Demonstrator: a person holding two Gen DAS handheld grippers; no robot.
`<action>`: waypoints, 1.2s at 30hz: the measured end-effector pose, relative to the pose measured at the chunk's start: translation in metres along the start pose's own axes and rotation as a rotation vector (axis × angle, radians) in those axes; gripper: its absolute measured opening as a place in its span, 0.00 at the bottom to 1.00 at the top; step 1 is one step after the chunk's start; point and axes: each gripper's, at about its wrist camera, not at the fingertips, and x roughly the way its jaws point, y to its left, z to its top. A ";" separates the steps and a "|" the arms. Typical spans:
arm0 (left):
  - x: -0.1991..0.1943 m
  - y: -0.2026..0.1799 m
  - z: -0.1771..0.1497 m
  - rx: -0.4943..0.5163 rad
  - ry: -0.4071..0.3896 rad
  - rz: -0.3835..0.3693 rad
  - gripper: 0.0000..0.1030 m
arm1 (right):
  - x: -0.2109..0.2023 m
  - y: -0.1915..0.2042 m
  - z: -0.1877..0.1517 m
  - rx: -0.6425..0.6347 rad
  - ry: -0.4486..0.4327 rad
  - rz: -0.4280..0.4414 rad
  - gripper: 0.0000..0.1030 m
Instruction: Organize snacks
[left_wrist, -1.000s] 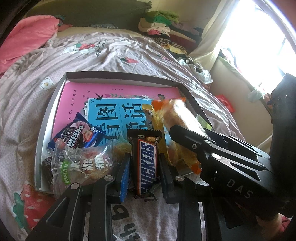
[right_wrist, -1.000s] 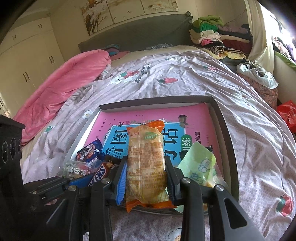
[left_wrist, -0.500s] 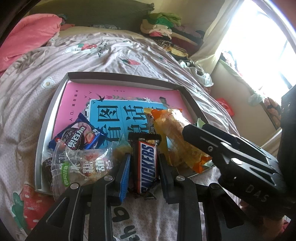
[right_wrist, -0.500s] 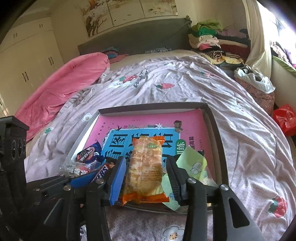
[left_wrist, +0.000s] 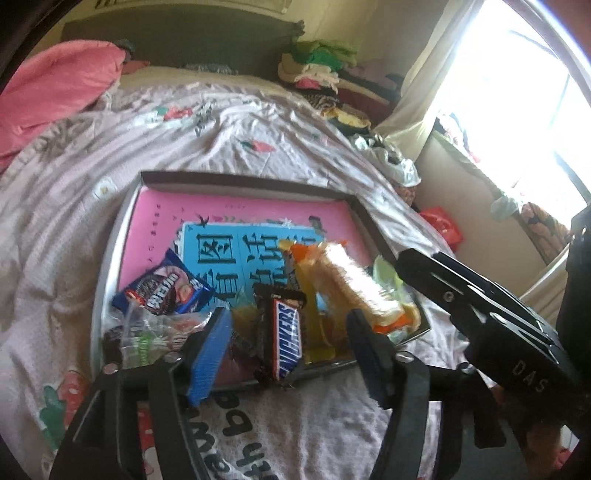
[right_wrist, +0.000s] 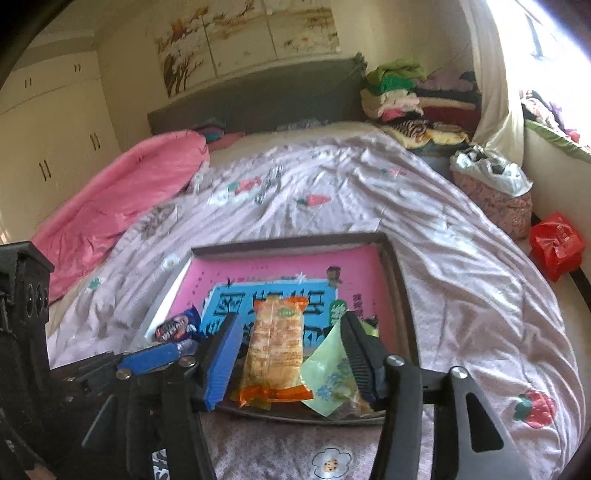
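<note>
A shallow dark-rimmed tray (left_wrist: 240, 181) (right_wrist: 288, 242) with a pink and blue printed bottom lies on the bed. A Snickers bar (left_wrist: 286, 336) rests over its near rim, between the jaws of my left gripper (left_wrist: 288, 317). Those jaws are opening and the pads stand off the bar. An orange cracker pack (right_wrist: 275, 354) (left_wrist: 354, 284) lies in the tray between the opening jaws of my right gripper (right_wrist: 290, 321), untouched by either pad. A pale green pouch (right_wrist: 332, 373) lies against the pack's right side. A blue cookie pack (left_wrist: 166, 291) and a clear candy bag (left_wrist: 155, 328) sit at the tray's left.
The tray sits on a lilac printed bedsheet (right_wrist: 461, 295). A pink quilt (right_wrist: 122, 195) is bunched at the far left. Folded clothes (right_wrist: 395, 92) are stacked by the headboard. A red bag (right_wrist: 556, 245) sits beside the bed on the right. My right gripper's body (left_wrist: 480, 306) crosses the left wrist view.
Both grippers have opened: the left let go of the Snickers bar, the right let go of the orange pack. The right gripper has drawn back and risen a little.
</note>
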 end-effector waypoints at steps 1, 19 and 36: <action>-0.005 -0.001 0.000 -0.002 -0.011 0.001 0.72 | -0.005 0.000 0.000 -0.001 -0.014 -0.003 0.66; -0.061 -0.014 -0.075 -0.009 0.033 0.172 0.77 | -0.074 -0.004 -0.083 -0.047 0.090 -0.015 0.87; -0.066 -0.009 -0.096 -0.015 0.064 0.217 0.77 | -0.074 -0.004 -0.103 -0.047 0.121 -0.015 0.90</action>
